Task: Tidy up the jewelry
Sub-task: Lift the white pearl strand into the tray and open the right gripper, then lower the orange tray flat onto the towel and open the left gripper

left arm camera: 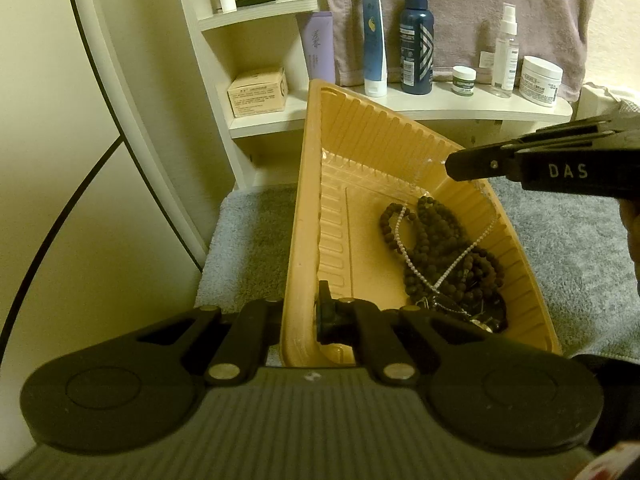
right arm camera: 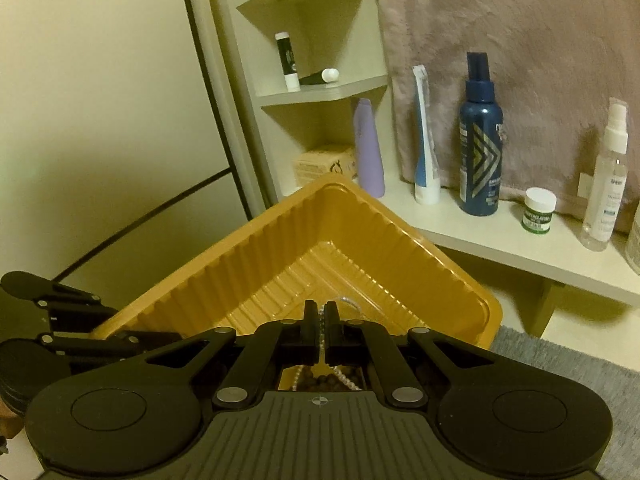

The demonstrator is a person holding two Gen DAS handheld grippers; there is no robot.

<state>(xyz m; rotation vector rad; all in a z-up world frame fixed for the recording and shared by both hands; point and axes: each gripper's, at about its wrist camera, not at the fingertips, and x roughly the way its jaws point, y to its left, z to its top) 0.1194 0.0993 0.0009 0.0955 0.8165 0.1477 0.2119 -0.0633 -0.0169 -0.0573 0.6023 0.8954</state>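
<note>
Left gripper (left arm camera: 302, 320): fingers clamped across the near wall of the orange plastic tray (left arm camera: 316, 184), one finger inside, the other outside and mostly hidden behind the wall. Tray looks tilted up from that corner.

Right gripper (right arm camera: 319, 334): jaws nearly together, a strand of the pearl necklace (right arm camera: 320, 314) running in the narrow gap between them. Grip looks pinched on it, pearls continue below the fingers. In the left wrist view this gripper (left arm camera: 452, 168) sits over the tray's far right rim and the strand rises toward it.

Jewelry: dark beaded necklace (left arm camera: 444, 240) piled in the tray's near right part, with the pearl necklace (left arm camera: 404, 232) draped across it. A small metallic piece lies at the pile's near end, too dark to identify.

Tray sits on a grey towel (left arm camera: 248, 248). Behind it is a white shelf (left arm camera: 480, 106) with a blue-white tube (left arm camera: 374, 40), a dark blue spray bottle (left arm camera: 416, 36), a small green-label jar (left arm camera: 464, 80), a clear spray bottle (left arm camera: 506, 52) and a white cream jar (left arm camera: 540, 80). A lilac tube (left arm camera: 320, 46) and a cardboard box (left arm camera: 258, 94) sit in the corner unit.
</note>
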